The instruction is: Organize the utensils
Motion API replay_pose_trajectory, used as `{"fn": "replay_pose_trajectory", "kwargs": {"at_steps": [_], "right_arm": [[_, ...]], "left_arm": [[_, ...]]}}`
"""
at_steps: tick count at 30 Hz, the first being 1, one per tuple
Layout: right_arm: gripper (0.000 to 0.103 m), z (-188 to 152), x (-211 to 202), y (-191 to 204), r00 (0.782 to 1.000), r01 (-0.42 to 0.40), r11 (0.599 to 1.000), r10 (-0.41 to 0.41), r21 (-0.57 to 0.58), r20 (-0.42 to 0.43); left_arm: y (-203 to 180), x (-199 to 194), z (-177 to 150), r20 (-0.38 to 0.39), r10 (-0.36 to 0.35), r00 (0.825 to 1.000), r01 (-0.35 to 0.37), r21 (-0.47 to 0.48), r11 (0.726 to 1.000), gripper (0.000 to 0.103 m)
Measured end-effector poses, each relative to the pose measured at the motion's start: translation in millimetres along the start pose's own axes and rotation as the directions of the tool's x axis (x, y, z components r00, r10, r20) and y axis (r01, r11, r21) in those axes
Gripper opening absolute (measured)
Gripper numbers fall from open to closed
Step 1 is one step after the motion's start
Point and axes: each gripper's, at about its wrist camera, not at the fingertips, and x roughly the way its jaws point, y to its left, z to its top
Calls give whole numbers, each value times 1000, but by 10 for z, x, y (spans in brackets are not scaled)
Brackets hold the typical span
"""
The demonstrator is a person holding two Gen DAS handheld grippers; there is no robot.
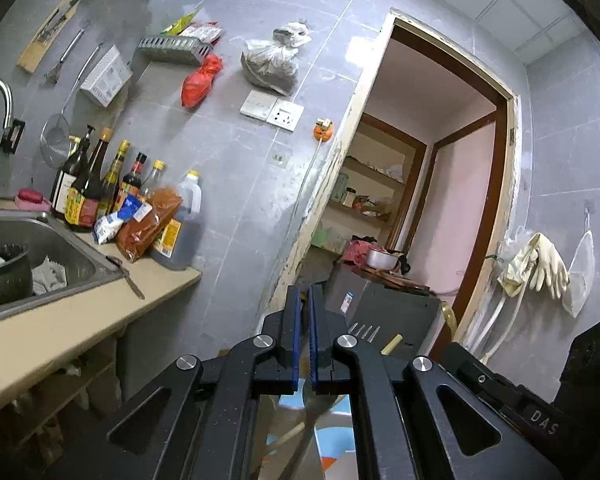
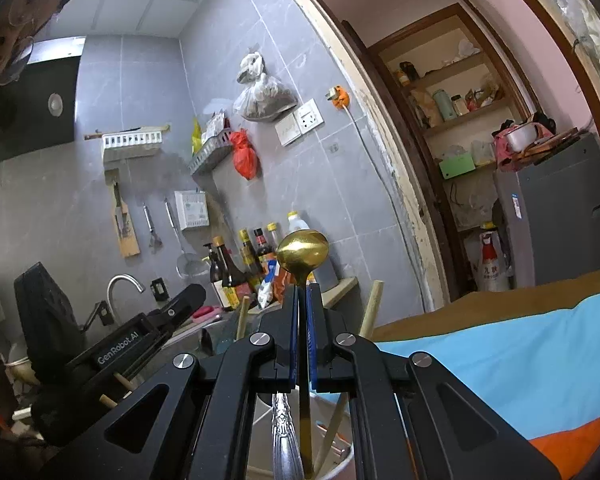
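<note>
The gold spoon [image 2: 302, 249] is sitting bowl-up btwn the pads of the right gripper [image 2: 305, 292], whose jaws are pinching shut on its neck; the gold handle is running down behind the fingers toward a white cup [image 2: 342, 465] at the bottom edge. Inside that cup, a silver patterned handle [image 2: 283, 432] and a pale chopstick [image 2: 332, 432] are standing w/ the spoon's handle. Two more wooden sticks [image 2: 371, 308] are poking up just beside the gripper, left & right of it.

In the left wrist view, the left gripper [image 1: 305, 300] is also showing its jaws nearly shut, blue pads close together; a thin dark strip is lying btwn them, but what it is can't be told. Fork tines [image 1: 364, 330] and a wooden stick tip [image 1: 392, 344] are peeking out just right of its fingers.

The table cloth [image 2: 500, 352], blue w/ orange and brown, is spreading out to the right. Further out, the steel sink [image 1: 40, 248] is holding a dark pot [image 1: 4, 276] and a crumpled rag [image 1: 50, 274]. Sauce bottles [image 1: 96, 184] and a red-orange packet [image 1: 148, 220] are crowding the counter [image 1: 80, 320] beside it. On the wall, a grey basket shelf [image 1: 172, 50] is carrying packets, w/ a red bag [image 1: 200, 80] hanging below.
</note>
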Motion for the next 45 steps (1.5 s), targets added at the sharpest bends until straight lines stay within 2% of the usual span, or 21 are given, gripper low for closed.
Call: {"fn": "replay_pose_trajectory", "kwargs": {"at_steps": [16,19,20,21,25,27,30,31,33,34,36,38,40,45], "right_arm": [[6,-2,-12,56,999,23,1000,-23,2,-39],[13,37,-28,78,998,30,1000,-30,6,-46],[21,55,-40,89,998,33,999,-32,7,-47],[23,87,-66,111,998,34,999,-33,6,-45],[26,176,-168,161,998,53,999,-53,1,-44],[38,228,-257,182,996,74,997,-74,1,-46],[57,299,-418,195,993,115,993,-115,9,-41],[58,324,-476,201,990,134,991,-133,8,-42],[67,371,-579,197,985,166,986,-165,6,-49],[70,393,-633,199,982,182,983,-181,5,-50],[77,454,-806,217,973,225,974,-225,-4,-48],[81,498,-952,223,963,265,964,-265,-11,-55],[85,534,-1084,216,953,295,956,-295,-9,-63],[94,630,-1569,217,931,356,934,-355,1,-83]], "left_arm": [[25,-27,27,-66,-3,998,1,-29,1000,2],[32,-36,72,-83,7,997,-9,-27,1000,2],[25,-42,88,-91,11,996,-13,-27,1000,2],[25,-52,106,-98,11,995,-14,-28,1000,2],[-29,-99,170,-133,29,991,-30,-6,1000,7],[-56,-139,202,-148,32,988,-33,-3,999,21],[-113,-230,243,-161,42,986,-43,-2,999,35],[-136,-255,256,-168,48,985,-48,2,999,37],[-205,-314,287,-189,58,980,-56,15,998,53],[-240,-346,297,-197,62,979,-59,19,998,57],[-329,-418,323,-216,73,974,-67,35,997,73],[-438,-505,329,-237,89,968,-78,57,995,83],[-529,-582,327,-250,109,962,-92,78,993,87],[-812,-845,314,-280,152,948,-124,116,985,90]]}}
